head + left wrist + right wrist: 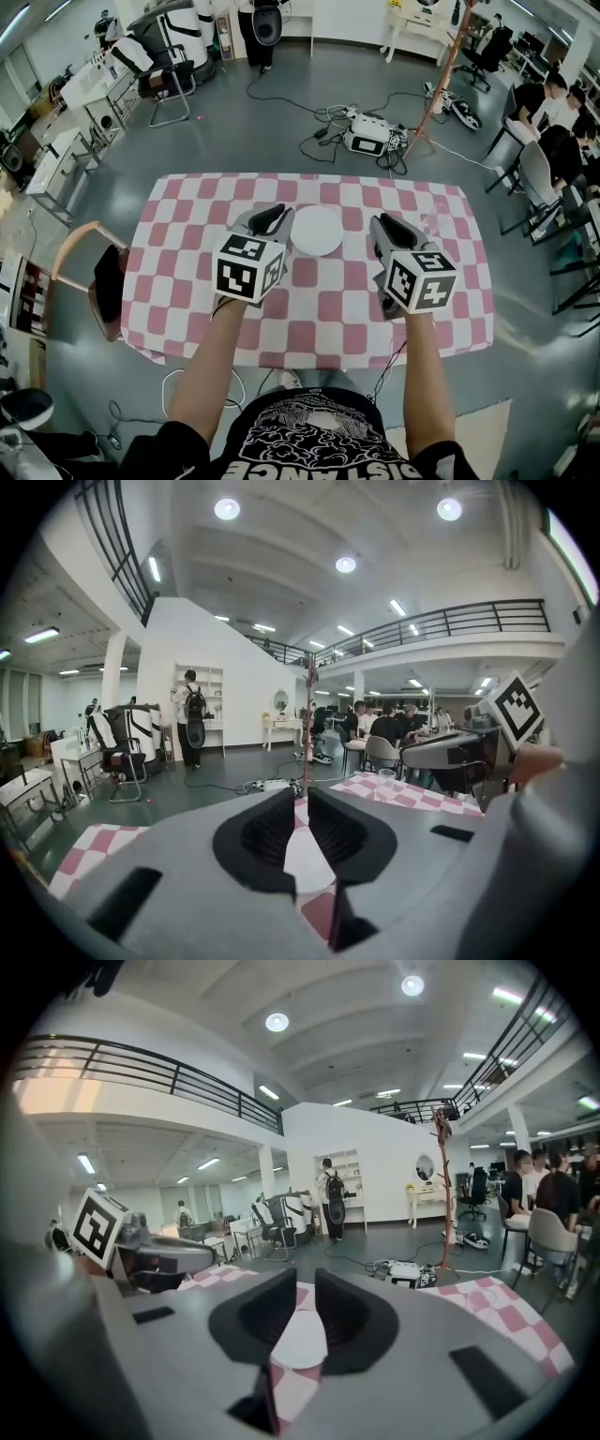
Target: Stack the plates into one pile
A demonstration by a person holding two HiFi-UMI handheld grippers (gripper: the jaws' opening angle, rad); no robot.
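Two grippers hover over a checked table (319, 309), one on either side of a white plate (317, 231) that lies near the table's middle, toward its far edge. From the head view, the left gripper (270, 219) is just beside the plate's left rim. The right gripper (394, 229) is a little farther off on the other side. From up there the jaws look almost together, and the slit between them is hard to judge.

The gripper views settle it. The left gripper (302, 803) has its jaws a narrow gap apart with nothing between them, and the plate (304, 857) shows through that gap, lying on the table beyond. The right gripper (307, 1290) is the same: jaws slightly apart and empty, with the plate (300, 1340) seen through the slit. No view tells me whether that is one plate or a pile.

A clear glass (433, 222) stands on the table's right side, past the right gripper. The glass (386, 782) also shows in the left gripper view.

Only the head view shows the chair (75, 246) at the table's left and the cables (314, 141) on the floor (244, 131). The gripper views look level across the room, so they show a person (192, 714) with a backpack at a white shelf (211, 705) and seated people (553, 1194) off to the right.
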